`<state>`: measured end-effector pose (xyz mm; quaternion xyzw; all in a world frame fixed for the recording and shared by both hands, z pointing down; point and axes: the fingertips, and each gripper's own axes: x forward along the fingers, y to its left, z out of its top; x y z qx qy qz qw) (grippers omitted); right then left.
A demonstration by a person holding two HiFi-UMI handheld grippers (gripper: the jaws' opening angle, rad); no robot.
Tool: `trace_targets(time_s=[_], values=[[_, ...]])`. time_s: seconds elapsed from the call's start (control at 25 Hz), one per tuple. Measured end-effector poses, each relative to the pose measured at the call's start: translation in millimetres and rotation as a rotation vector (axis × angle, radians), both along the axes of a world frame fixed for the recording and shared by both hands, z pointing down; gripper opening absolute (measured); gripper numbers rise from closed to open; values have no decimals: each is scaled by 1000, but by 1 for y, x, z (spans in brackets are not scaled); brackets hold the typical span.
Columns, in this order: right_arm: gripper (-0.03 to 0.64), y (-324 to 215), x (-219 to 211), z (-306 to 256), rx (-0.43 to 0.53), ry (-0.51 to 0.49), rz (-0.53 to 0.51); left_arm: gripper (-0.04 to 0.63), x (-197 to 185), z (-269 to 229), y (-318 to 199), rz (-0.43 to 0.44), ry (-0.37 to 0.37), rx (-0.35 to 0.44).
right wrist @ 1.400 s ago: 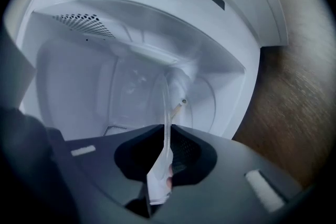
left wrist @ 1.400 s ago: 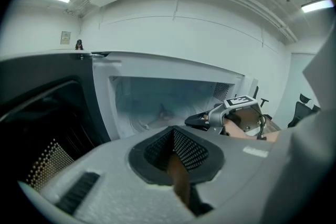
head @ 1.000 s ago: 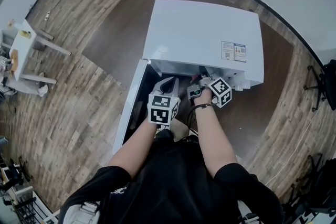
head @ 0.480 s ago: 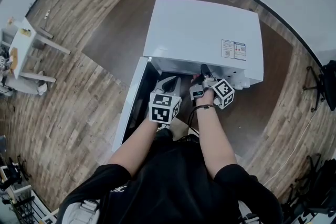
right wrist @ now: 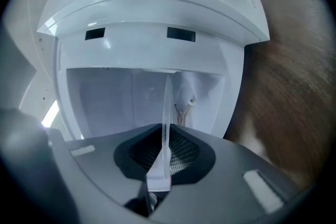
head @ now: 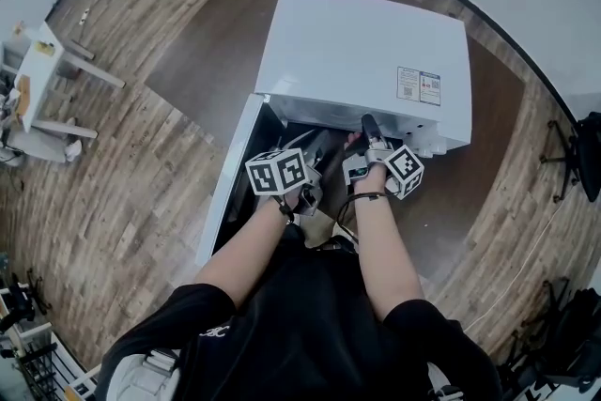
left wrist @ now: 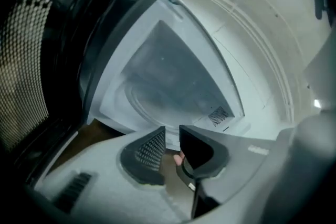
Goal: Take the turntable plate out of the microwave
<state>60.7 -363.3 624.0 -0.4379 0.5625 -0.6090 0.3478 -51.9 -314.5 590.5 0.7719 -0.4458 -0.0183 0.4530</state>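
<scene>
Keep the clear glass turntable plate [right wrist: 167, 105] level at the 6 o'clock mouth of the white microwave [head: 366, 52], its rim pinched by fingers of the right gripper [right wrist: 166, 136] that have just eased wider, and bring the just-opened, empty left gripper [left wrist: 171, 132] under its 9 o'clock edge.

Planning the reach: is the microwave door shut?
No, the head view shows the door swung open at the microwave's left.

Soft even light, fisheye edges, dark vignetted corners.

Microwave [head: 366, 52] cavity out of sight under its own top; label [head: 418, 91] print illegibly small.
</scene>
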Motion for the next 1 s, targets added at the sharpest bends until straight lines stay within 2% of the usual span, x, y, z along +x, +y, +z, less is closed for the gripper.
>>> trace_targets(time_s=[0.16, 0.32, 0.48, 0.72, 0.88, 1.0], values=[[49, 9, 1, -1, 4, -12, -17, 134, 1, 9, 0, -50, 127, -60], [51, 20, -3, -12, 32, -37, -49, 177, 15, 13, 4, -45, 253, -95], [54, 30, -1, -14, 42, -37, -74, 193, 25, 22, 4, -48, 281, -122], [54, 46, 6, -11, 39, -40, -109, 202, 35, 31, -2, -117, 378, -161], [52, 58, 7, -11, 37, -43, -148, 167, 41, 40, 3, -129, 339, -167], [52, 63, 9, -6, 23, -34, -169, 143, 45, 45, 6, -137, 337, -171]])
